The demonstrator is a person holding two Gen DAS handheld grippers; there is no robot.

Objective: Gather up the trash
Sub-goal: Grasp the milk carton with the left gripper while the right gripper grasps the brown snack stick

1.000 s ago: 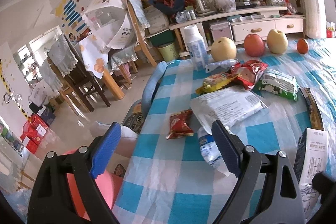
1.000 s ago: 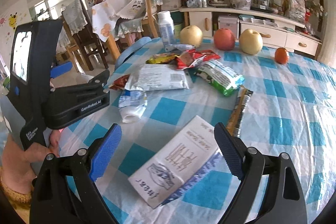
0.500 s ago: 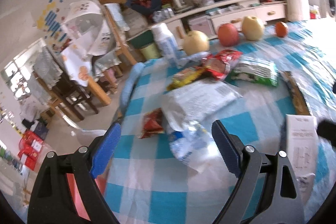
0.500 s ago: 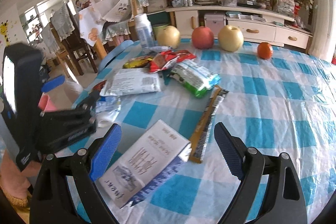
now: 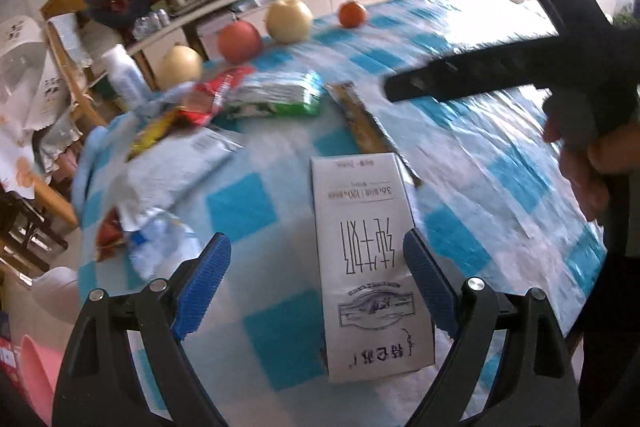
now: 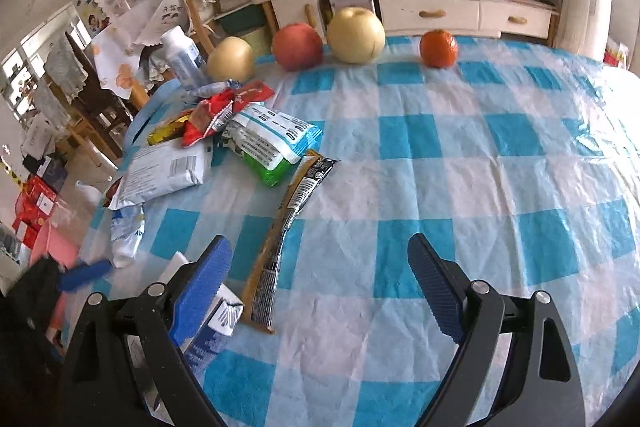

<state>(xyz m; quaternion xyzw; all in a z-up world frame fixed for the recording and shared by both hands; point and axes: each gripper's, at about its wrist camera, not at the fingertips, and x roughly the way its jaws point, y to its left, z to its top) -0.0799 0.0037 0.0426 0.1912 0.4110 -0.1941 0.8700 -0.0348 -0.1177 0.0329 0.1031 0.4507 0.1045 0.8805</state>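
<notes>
Since the earlier frames, both grippers have swung across the table: the left gripper point(image 5: 316, 263) now hangs over the white carton point(image 5: 368, 267), which earlier lay off to its right edge of view, and the crumpled plastic bottle point(image 5: 160, 247) that sat between its fingers now lies outside the left finger. The right gripper point(image 6: 320, 267) has shifted away from the carton toward open tablecloth point(image 6: 480, 167); the carton point(image 6: 216, 323) shows only partly behind its left finger.

Gripper state:
- Left gripper: jaws spread wide, nothing clamped. The carton lies flat on the cloth, its length running away from the camera, with its right edge close to the right finger point(image 5: 426, 287). Contact cannot be confirmed.
- Right gripper: jaws spread wide, nothing between them but bare checked cloth.

Trash on the table:
- Long brown wrapper point(image 6: 288, 227): lies just inside the right gripper's left finger, one end touching the green-and-white snack bag point(image 6: 272, 143).
- Red wrapper point(image 6: 224, 111) and yellow wrapper point(image 6: 168, 129): piled at the far left, beside the snack bag.
- Grey-white pouch point(image 6: 160, 175): lies near the table's left edge, with the crumpled bottle point(image 6: 126, 235) just in front of it.

Other items: two pale pears point(image 6: 356, 35), a red apple point(image 6: 298, 47) and an orange point(image 6: 438, 49) stand in a row along the far edge, well apart from both grippers. A white bottle point(image 6: 184, 57) stands upright left of the fruit
</notes>
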